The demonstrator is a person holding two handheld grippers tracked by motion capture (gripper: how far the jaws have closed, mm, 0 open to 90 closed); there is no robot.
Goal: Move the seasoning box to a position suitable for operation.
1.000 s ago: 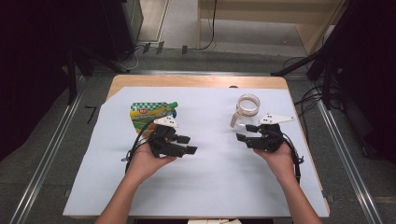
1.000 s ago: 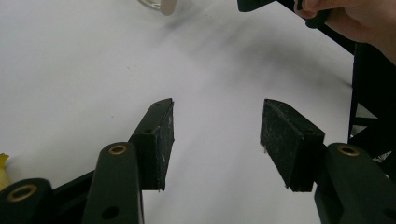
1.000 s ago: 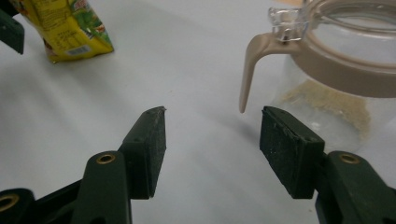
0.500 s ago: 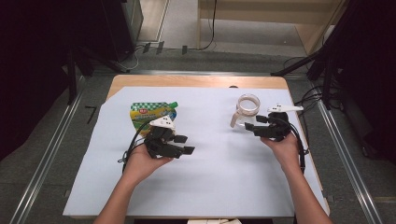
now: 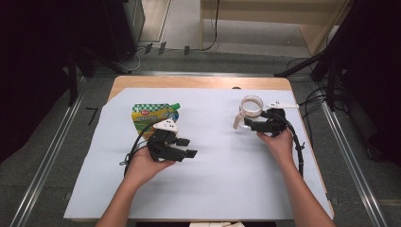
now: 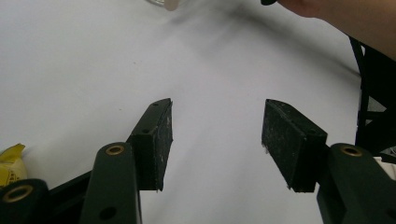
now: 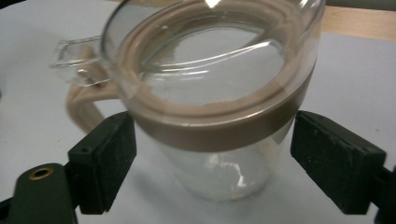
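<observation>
Two things lie on the white sheet that covers the table: a green and yellow pouch at the left and a clear glass jug at the right. I see the pouch flat on the sheet, its green cap pointing right, just beyond the left hand-held gripper, with that gripper's cable looping in front of it. I read the left hand-held gripper's jaws as well apart, with bare sheet between them and nothing held; in the left gripper view a yellow corner of the pouch shows at the lower left edge. The jug stands upright, with a beige band round its rim and a beige handle. In the right gripper view the right hand-held gripper has its jaws spread, one on each side of the jug below the band, neither pad touching the glass. I see no liquid through the wall; the jug looks empty.
</observation>
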